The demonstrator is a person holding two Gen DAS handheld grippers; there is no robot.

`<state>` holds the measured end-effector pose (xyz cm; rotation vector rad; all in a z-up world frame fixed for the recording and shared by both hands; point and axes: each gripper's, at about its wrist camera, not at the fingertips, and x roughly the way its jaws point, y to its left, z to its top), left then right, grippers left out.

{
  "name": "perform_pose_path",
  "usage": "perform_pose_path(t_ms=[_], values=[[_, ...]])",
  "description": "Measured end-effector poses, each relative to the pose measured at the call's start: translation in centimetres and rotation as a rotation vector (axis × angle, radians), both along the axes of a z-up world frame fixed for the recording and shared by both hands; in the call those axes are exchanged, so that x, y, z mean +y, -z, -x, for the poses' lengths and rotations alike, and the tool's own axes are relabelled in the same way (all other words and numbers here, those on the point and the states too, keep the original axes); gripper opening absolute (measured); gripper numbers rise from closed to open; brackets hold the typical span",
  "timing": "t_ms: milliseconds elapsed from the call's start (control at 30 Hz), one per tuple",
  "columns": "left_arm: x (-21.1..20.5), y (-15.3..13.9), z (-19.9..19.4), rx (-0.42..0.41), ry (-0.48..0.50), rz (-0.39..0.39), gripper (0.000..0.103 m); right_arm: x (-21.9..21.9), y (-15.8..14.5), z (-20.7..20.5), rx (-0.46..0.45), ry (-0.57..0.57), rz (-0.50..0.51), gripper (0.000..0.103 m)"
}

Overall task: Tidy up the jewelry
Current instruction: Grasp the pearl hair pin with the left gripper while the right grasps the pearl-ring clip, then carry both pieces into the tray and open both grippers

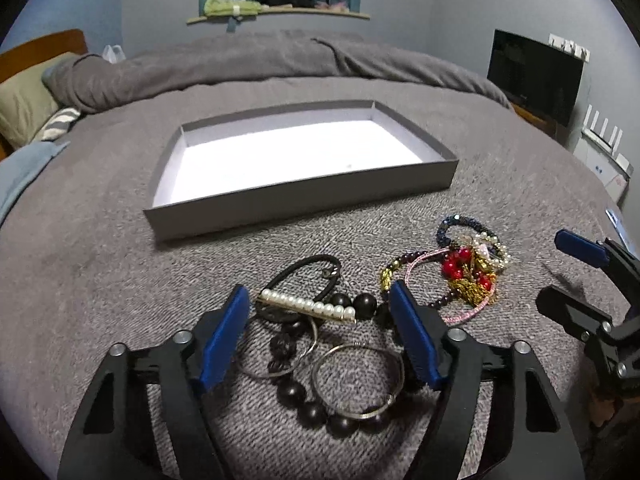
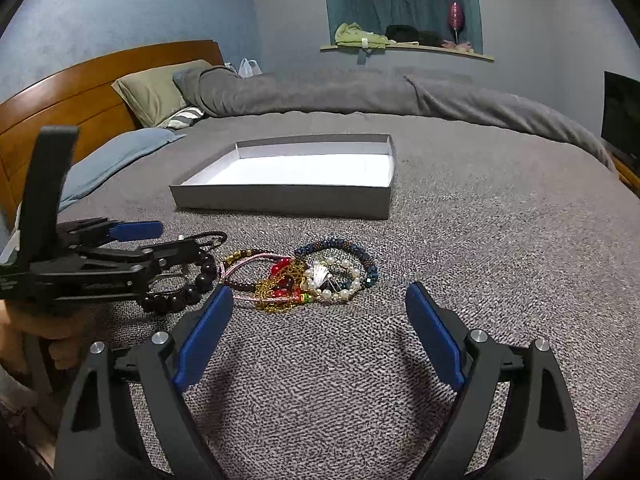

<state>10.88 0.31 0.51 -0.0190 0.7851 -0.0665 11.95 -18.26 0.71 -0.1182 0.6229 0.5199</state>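
Note:
A grey shallow box (image 1: 304, 204) with a white inside lies open on the bed; it also shows in the right wrist view (image 2: 280, 196). My left gripper (image 1: 320, 300) is open, its blue pads on either side of a pearl bar clip (image 1: 308, 305), a dark bead bracelet (image 1: 312, 408) and metal rings (image 1: 356, 380). A black hair tie (image 1: 304, 270) lies just beyond. A tangle of bracelets (image 1: 468, 268) with red, gold, pink and blue beads lies to the right, seen too in the right wrist view (image 2: 312, 276). My right gripper (image 2: 320, 300) is open and empty, just short of that tangle.
The bed has a grey blanket (image 2: 480, 240), with pillows (image 2: 160, 92) and a wooden headboard (image 2: 80, 80) at the left. A dark screen (image 1: 536, 76) stands at the right. A wall shelf (image 1: 280, 12) holds cloth items.

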Motion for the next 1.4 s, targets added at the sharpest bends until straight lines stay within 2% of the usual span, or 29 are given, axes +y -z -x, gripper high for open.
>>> perform_pose_path(t_ms=[167,233,267,333,433,567,900,1133,1333,1400], values=[[0.1,0.7,-0.6,0.036,0.002,0.005,0.057,0.0,0.3,-0.7,0.034,-0.006,-0.002,0.086],[0.6,0.8,-0.5,0.026,-0.009,0.018,0.034,0.0,0.5,-1.2,0.050,-0.007,-0.006,0.085],[0.8,0.8,-0.5,0.024,-0.011,0.030,0.032,0.0,0.6,-1.4,0.060,-0.008,-0.008,0.082],[1.3,0.9,-0.4,0.016,-0.018,0.046,0.018,0.0,0.8,-1.9,0.075,-0.006,-0.012,0.080],[2.0,0.9,-0.1,0.008,-0.023,0.071,0.010,0.0,0.8,-2.1,0.083,-0.003,-0.015,0.079],[2.4,0.9,0.3,0.003,-0.011,0.083,0.009,0.1,0.9,-2.2,0.087,-0.004,-0.014,0.077],[2.6,-0.3,1.7,-0.073,0.004,0.111,0.008,0.4,1.3,-2.8,0.121,-0.020,-0.015,0.047],[3.2,-0.9,2.3,-0.126,-0.009,0.120,0.008,0.9,1.7,-4.2,0.148,0.011,0.016,0.045],[3.6,-0.8,2.1,-0.128,-0.015,0.133,0.008,1.4,2.3,-4.9,0.175,0.004,0.032,0.046],[3.6,-0.8,2.2,-0.132,-0.015,0.132,0.008,1.4,2.4,-5.0,0.179,0.001,0.030,0.037]])
